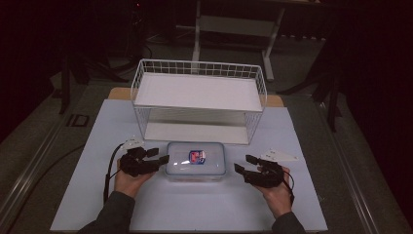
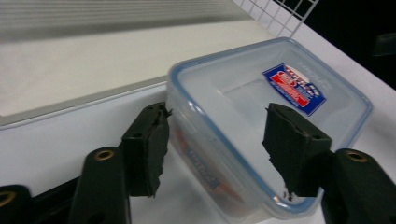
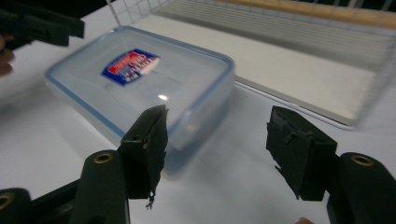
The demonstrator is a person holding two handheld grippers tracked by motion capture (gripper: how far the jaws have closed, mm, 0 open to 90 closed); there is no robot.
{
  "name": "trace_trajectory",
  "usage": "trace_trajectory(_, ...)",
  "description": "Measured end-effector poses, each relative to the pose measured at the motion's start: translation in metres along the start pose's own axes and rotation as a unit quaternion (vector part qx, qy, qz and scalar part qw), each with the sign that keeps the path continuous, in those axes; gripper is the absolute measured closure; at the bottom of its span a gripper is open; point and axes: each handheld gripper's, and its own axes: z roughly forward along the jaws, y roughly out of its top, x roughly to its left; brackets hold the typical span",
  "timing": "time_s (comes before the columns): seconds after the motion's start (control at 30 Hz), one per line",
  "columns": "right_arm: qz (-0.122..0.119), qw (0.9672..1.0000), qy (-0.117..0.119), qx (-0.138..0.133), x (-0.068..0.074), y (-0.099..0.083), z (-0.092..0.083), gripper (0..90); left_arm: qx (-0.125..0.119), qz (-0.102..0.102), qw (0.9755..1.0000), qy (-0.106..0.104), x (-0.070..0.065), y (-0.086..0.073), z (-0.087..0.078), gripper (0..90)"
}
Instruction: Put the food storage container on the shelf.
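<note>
Your clear plastic container [image 1: 196, 161] is a shallow rounded rectangle with a blue-trimmed lid and a red-and-blue label [image 1: 197, 156]. It lies flat on the pale matte table [image 1: 195, 204], just in front of the white wire rack [image 1: 199, 97]. Your left gripper [image 1: 157, 156] has its jaws spread around the container's left corner, one black foam pad [image 2: 156, 144] at the side wall and the other over the lid. Your right gripper [image 1: 244, 164] sits near the container's right end, jaws apart and holding nothing.

Left gripper [image 1: 159, 156] and right gripper [image 1: 245, 164] both point inward, jaws spread apart.
</note>
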Motion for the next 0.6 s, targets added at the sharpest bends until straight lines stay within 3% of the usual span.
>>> trace_trajectory(0.17, 0.025, 0.9989, 0.029, 0.029, 0.001, 0.005, 0.023, 33.1, 0.015, -0.005, 0.9998, -0.009, -0.001, -0.002, 0.009, 37.8)
trace_trajectory(0.2, 0.038, 0.9973, 0.045, 0.044, 0.003, 0.007, 0.037, 28.5, 0.020, -0.011, 0.9996, -0.016, -0.001, -0.002, 0.012, 36.5)
trace_trajectory(0.37, 0.064, 0.9948, 0.060, 0.052, 0.000, 0.011, 0.054, 21.6, 0.026, -0.031, 0.9983, -0.042, 0.004, -0.005, 0.018, 30.5)
trace_trajectory(0.47, 0.092, 0.9909, 0.078, 0.059, -0.006, 0.012, 0.064, 18.8, 0.031, -0.055, 0.9962, -0.060, 0.010, -0.006, 0.021, 25.8)
trace_trajectory(0.6, 0.106, 0.9880, 0.086, 0.072, -0.008, 0.010, 0.073, 15.9, 0.038, -0.075, 0.9922, -0.092, 0.014, -0.008, 0.027, 23.9)
